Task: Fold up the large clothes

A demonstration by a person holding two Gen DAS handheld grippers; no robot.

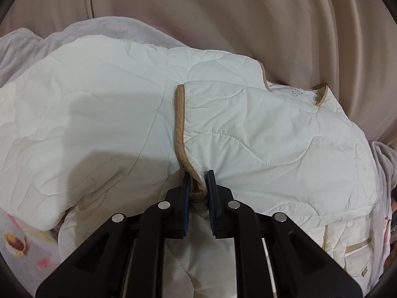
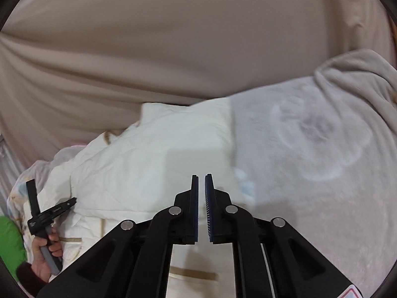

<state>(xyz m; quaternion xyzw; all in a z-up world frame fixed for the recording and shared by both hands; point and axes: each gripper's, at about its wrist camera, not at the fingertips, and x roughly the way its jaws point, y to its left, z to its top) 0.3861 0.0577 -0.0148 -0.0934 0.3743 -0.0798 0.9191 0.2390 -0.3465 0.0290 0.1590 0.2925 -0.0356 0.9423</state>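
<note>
Left gripper [image 1: 198, 186] pinches the jacket's front edge while the right gripper [image 2: 201, 191] hangs free above it.

The cream quilted jacket [image 1: 104, 114] lies spread on a bed covered by a grey fleece blanket [image 2: 310, 164], its collar toward the beige curtain [image 1: 223, 19]. The left gripper is clenched on the tan-trimmed edge [image 1: 180, 124] of the front panel near the hem, probably because that stiff binding gives a firm hold for drawing the panel across the body. To the right, the right gripper grasps nothing; its pads stand a narrow slit apart over the jacket's side beside the blanket, likely poised to take a second edge.
</note>
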